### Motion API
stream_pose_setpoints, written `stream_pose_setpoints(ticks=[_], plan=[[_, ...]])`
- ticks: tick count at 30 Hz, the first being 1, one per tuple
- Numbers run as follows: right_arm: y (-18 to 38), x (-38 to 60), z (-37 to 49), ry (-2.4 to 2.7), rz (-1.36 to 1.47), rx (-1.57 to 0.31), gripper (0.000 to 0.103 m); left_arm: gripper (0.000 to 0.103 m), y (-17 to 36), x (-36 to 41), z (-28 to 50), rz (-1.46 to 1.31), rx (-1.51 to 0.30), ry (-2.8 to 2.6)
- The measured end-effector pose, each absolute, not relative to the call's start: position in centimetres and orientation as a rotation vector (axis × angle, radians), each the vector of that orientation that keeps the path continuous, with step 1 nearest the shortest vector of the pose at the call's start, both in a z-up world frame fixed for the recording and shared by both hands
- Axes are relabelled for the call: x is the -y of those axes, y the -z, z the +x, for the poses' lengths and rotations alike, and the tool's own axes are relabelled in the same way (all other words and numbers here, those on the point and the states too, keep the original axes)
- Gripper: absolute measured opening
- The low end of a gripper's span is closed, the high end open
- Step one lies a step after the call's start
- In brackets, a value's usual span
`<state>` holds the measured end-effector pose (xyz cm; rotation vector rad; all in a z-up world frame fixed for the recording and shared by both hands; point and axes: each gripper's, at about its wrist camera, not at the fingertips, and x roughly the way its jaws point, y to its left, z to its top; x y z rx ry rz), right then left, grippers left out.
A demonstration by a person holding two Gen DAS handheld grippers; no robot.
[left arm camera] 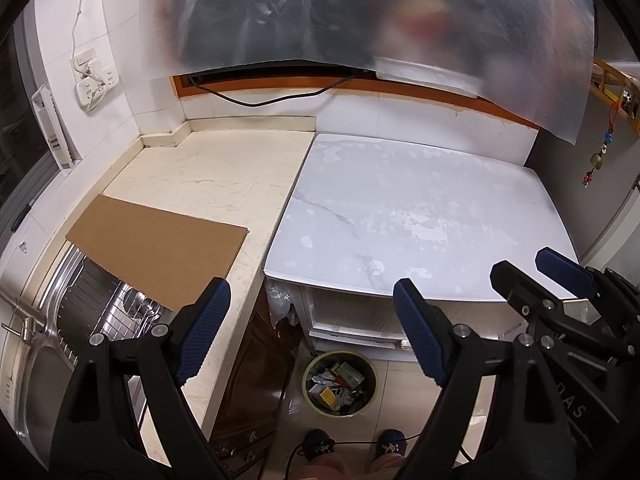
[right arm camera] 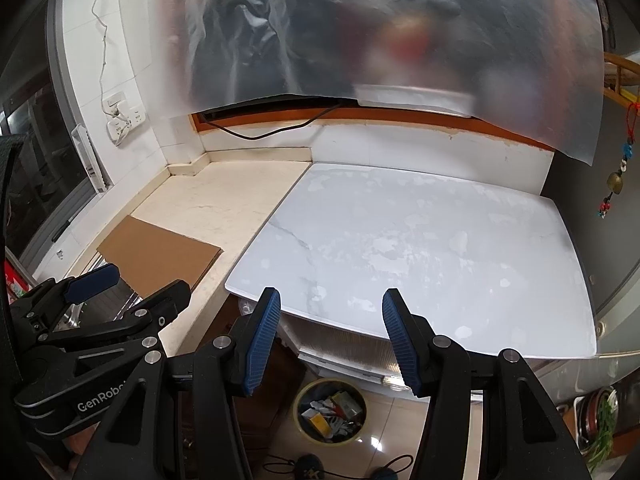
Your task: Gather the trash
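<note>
A round waste bin with several pieces of trash inside stands on the floor below the white marble table; it also shows in the right wrist view. My left gripper is open and empty, held above the floor gap and bin. My right gripper is open and empty, above the table's front edge. The right gripper shows at the right in the left wrist view, and the left gripper shows at the left in the right wrist view. No trash shows on the table.
A brown cardboard sheet lies on the beige counter partly over a steel sink with a dish rack. A hazy plastic sheet hangs over the wall behind. My feet are on the tiled floor.
</note>
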<state>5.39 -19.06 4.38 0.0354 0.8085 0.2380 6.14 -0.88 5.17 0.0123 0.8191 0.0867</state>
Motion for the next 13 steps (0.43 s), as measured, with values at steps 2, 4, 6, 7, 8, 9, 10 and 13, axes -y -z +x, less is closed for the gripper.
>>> stream_pose_setpoints(ticks=[2, 4, 6, 7, 8, 9, 10, 13], plan=[[-4.29, 19.07, 5.48, -0.233, 0.039, -0.811, 0.054, 0.081, -5.11, 0.7, 6.29, 0.014, -0.822, -0.08], [-4.22, 18.99, 5.51, -0.229, 0.041, -0.814, 0.054, 0.081, -5.09, 0.54, 6.34, 0.016, -0.823, -0.073], [-4.16, 18.94, 5.48, -0.225, 0.042, -0.813, 0.054, 0.081, -5.07, 0.42, 6.37, 0.018, -0.823, -0.067], [-4.18, 18.88, 5.48, -0.224, 0.042, -0.813, 0.054, 0.081, -5.02, 0.34, 6.39, 0.019, -0.823, -0.066], [-4.19, 18.81, 5.47, -0.222, 0.042, -0.814, 0.054, 0.081, -5.0, 0.39, 6.4, 0.019, -0.824, -0.068], [-4.17, 18.85, 5.48, -0.223, 0.041, -0.814, 0.054, 0.081, -4.98, 0.41, 6.41, 0.017, -0.826, -0.068], [-4.17, 18.78, 5.49, -0.221, 0.041, -0.815, 0.054, 0.081, -4.98, 0.47, 6.39, 0.016, -0.827, -0.069], [-4.06, 18.59, 5.57, -0.215, 0.042, -0.819, 0.054, 0.081, -4.87, 0.14, 6.69, 0.019, -0.832, -0.058]])
